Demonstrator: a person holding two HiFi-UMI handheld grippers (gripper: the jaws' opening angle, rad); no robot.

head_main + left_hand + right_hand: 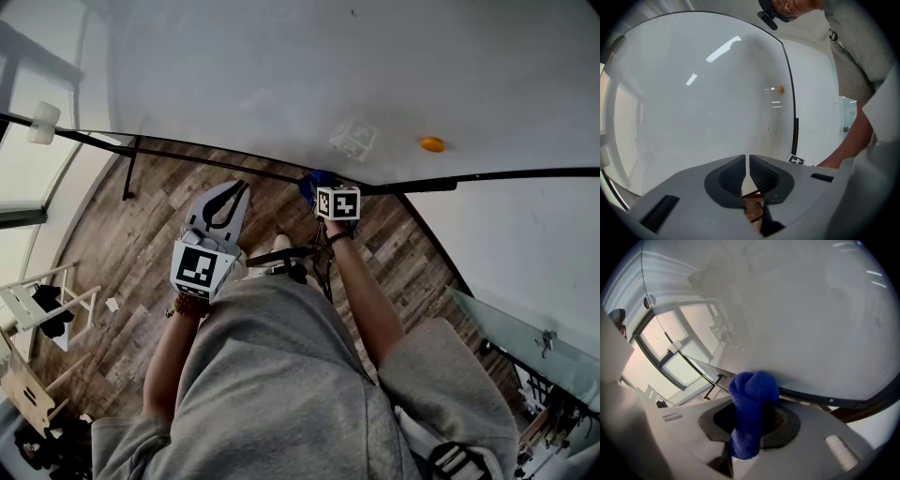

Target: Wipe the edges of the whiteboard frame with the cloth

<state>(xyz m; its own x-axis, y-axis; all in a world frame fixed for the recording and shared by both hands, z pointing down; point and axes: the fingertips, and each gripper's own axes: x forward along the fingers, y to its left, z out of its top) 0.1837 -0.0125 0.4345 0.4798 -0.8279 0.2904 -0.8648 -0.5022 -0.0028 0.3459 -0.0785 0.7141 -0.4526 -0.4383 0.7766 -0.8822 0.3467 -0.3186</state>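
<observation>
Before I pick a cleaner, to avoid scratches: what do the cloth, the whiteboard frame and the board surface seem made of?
The cloth: blue, soft knitted-looking fabric, matte; nubbly texture and bunched folds show.
The frame: thin black strip with a slight sheen, painted metal or plastic, cannot tell which.
The board surface: smooth glossy white, reflecting lights and windows.

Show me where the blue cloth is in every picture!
Head view: the blue cloth is in the middle, on the black whiteboard frame.
Left gripper view: not in it.
Right gripper view: low centre, pinched in the right gripper, against the frame.
Shared landmark: the black whiteboard frame, seen in all three views.
</observation>
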